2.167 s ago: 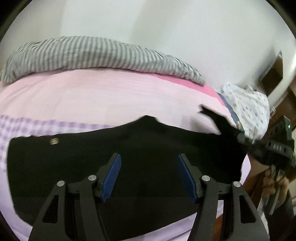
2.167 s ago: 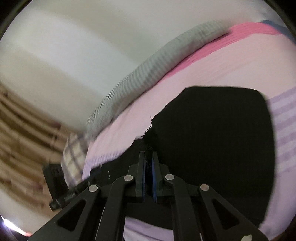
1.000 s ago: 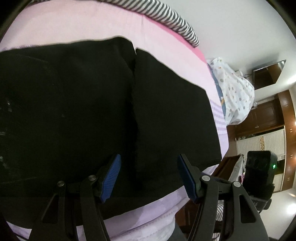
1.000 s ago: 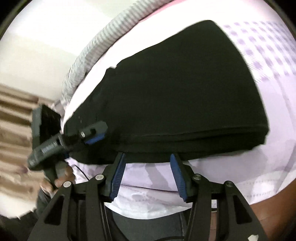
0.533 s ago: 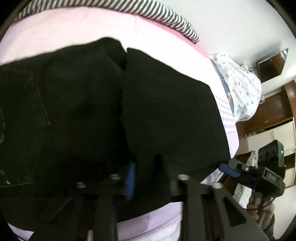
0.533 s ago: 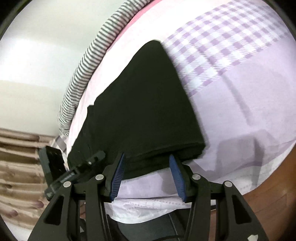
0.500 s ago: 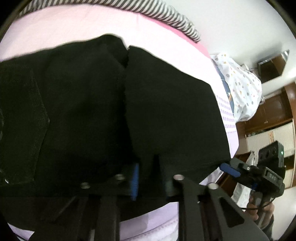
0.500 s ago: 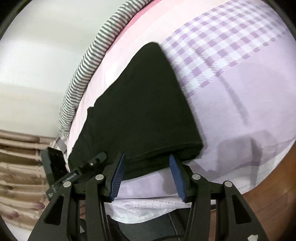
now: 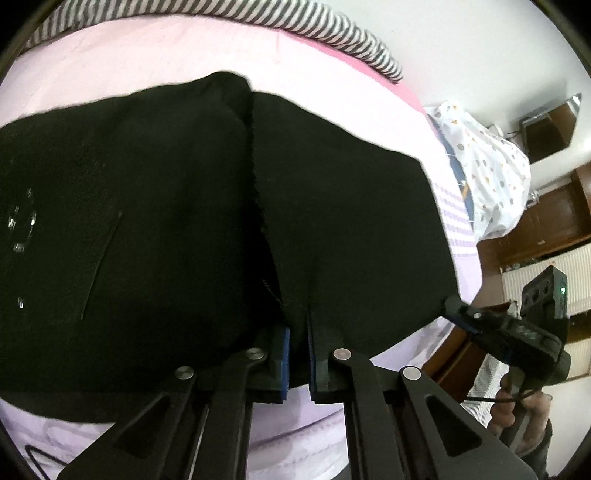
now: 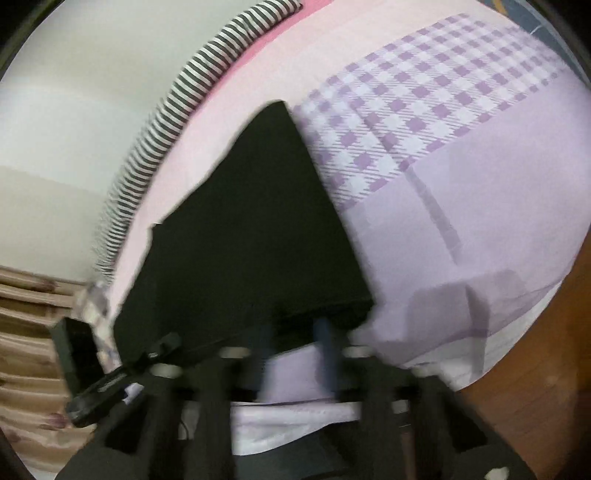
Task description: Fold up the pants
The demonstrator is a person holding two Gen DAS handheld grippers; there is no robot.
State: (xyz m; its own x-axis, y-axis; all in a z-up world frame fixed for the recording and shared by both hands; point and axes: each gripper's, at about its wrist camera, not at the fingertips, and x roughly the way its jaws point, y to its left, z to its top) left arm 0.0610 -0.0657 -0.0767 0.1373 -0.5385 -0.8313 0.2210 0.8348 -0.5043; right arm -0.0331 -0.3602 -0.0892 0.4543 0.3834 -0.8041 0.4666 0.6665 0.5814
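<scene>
Pinching pants (image 9: 332,221) hem, left tongs (image 9: 298,343)

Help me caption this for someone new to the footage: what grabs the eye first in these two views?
The black pants dominate, spread over the near edge of a pink and lilac bedsheet. In the left wrist view the left claw is pinched shut on the pants' near hem, while the right claw meets their corner at right. A striped bolster lines the bed's far side.
</scene>
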